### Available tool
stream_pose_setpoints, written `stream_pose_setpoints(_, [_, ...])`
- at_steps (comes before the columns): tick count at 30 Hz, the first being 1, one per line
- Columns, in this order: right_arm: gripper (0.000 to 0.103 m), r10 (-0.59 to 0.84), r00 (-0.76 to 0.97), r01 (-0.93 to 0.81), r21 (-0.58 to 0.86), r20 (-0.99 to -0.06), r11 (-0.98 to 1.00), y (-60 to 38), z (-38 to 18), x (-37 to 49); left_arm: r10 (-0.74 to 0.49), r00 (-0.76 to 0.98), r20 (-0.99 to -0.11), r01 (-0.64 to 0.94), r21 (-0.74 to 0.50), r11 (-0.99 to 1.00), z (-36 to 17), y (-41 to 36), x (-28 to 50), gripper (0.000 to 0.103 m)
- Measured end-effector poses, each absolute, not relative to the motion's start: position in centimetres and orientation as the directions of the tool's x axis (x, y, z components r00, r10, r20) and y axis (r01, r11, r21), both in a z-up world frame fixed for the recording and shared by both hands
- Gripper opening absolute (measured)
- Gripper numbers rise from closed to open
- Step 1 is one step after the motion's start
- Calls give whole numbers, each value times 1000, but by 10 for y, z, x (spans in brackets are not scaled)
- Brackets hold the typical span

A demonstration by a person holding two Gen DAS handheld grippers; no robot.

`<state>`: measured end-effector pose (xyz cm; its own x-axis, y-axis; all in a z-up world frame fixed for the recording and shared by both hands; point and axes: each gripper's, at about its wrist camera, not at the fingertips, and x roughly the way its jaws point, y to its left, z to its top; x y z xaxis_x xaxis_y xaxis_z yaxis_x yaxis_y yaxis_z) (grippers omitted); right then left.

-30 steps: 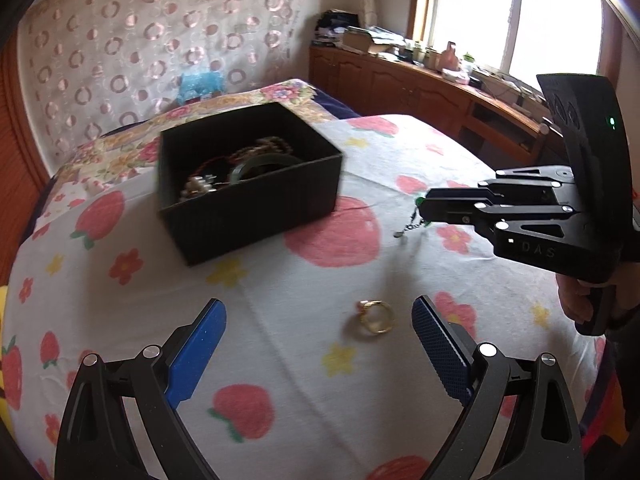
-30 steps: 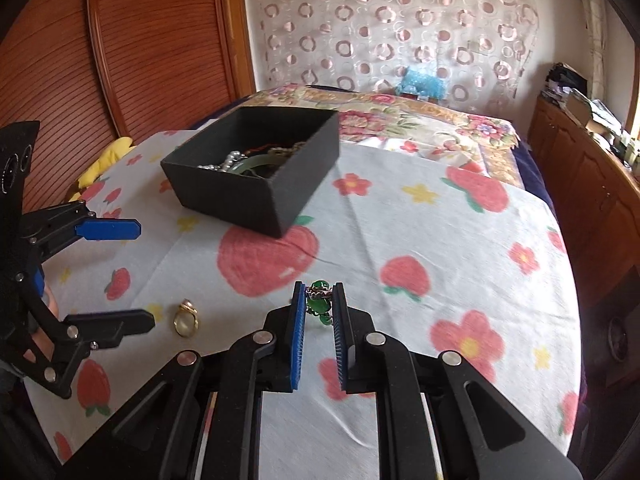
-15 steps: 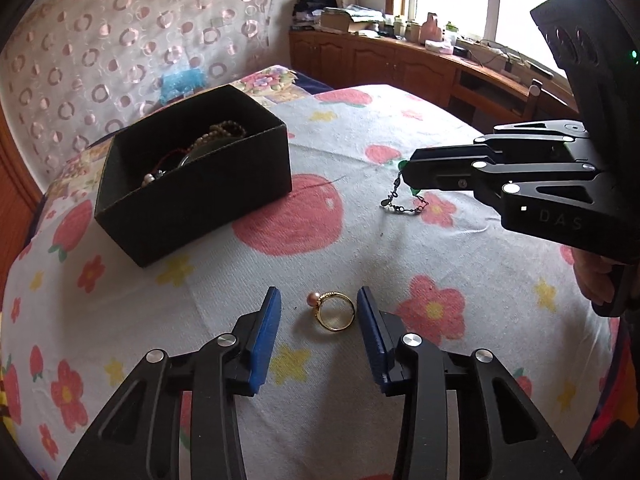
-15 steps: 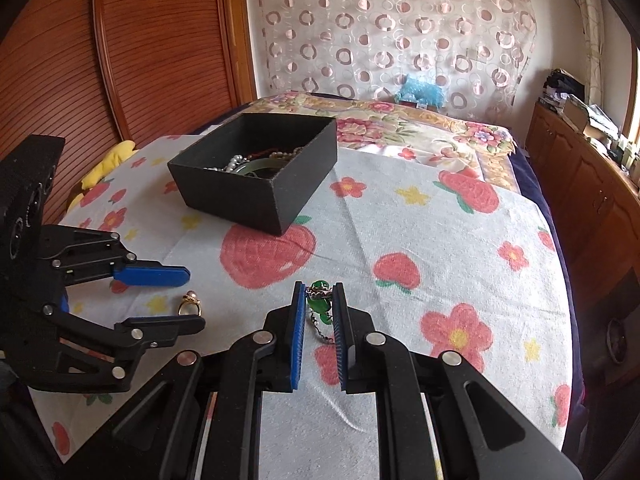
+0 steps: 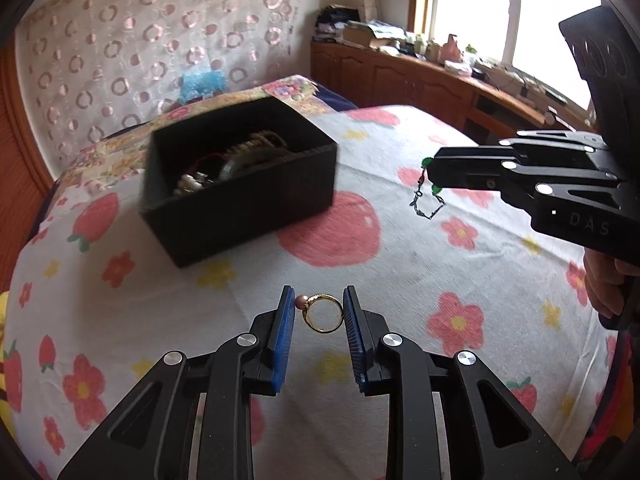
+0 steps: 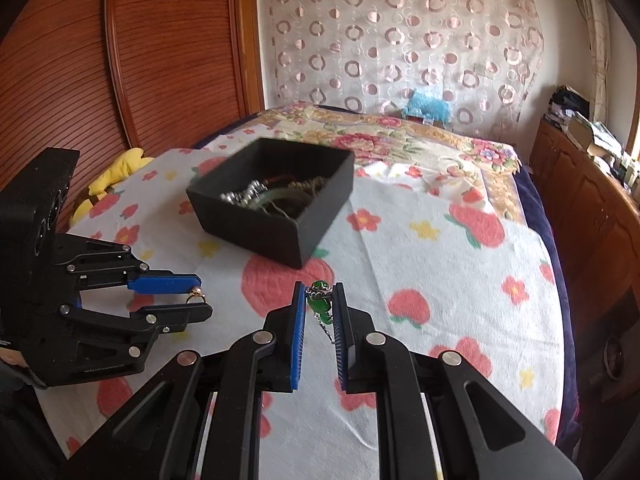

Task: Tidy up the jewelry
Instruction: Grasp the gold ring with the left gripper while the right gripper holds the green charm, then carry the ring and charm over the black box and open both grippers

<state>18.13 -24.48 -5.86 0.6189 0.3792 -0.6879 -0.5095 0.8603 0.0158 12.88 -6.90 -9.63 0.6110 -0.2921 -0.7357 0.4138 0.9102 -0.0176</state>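
Left gripper closing around one gold ring; right gripper clenches one green pendant; one box.

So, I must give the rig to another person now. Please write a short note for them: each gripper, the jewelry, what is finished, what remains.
Left gripper: jaws closing around the gold ring, ring upright between the pads.
Right gripper: shut on the green pendant, its chain hanging free above the cloth.
Black box: open on the flowered cloth, ahead of both grippers, already holding bracelets and beads.
Done: pendant picked up.
Left: finish the grip on the ring, then probably drop both pieces into the box.
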Motion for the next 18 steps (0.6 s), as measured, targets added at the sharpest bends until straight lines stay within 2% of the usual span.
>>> stream_pose_setpoints(18, [15,420,663,-540,-8,-620,841,-184,3,232,-270,710,-651,334,-28,942,-51,-26,137,23])
